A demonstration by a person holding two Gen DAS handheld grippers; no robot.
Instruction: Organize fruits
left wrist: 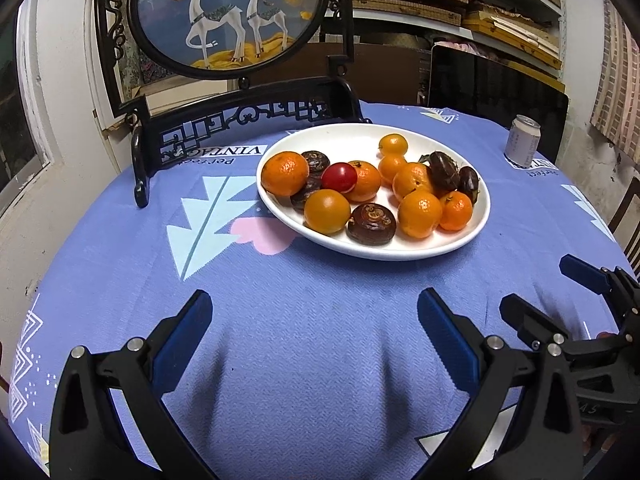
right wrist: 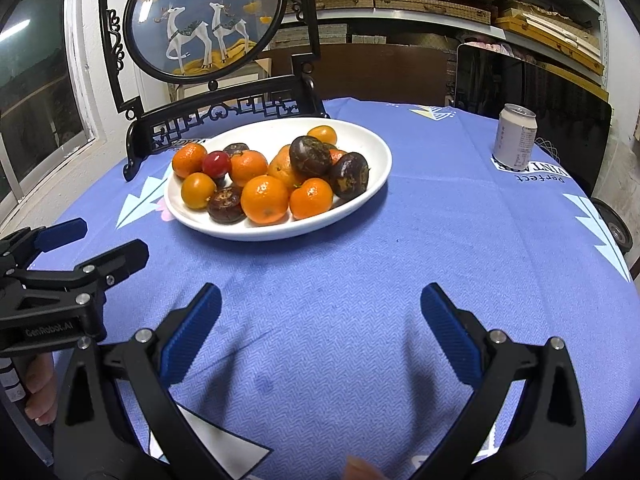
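Observation:
A white oval plate [left wrist: 476,184] [right wrist: 380,152] sits on the blue tablecloth beyond both grippers. It holds several orange tangerines [left wrist: 285,173] [right wrist: 265,199], several dark brown water chestnuts [left wrist: 372,223] [right wrist: 310,155] and one red tomato [left wrist: 339,177] [right wrist: 216,163]. My left gripper [left wrist: 316,316] is open and empty, low over the cloth in front of the plate. My right gripper [right wrist: 320,310] is open and empty, also short of the plate. Each gripper shows in the other's view, the right one [left wrist: 560,288] at the right edge and the left one [right wrist: 104,240] at the left edge.
A black carved stand with a round deer picture [left wrist: 224,12] [right wrist: 200,20] rises behind the plate at the left. A white drink can [left wrist: 522,142] [right wrist: 514,136] stands at the far right of the table. A dark panel and shelves of boxes lie behind.

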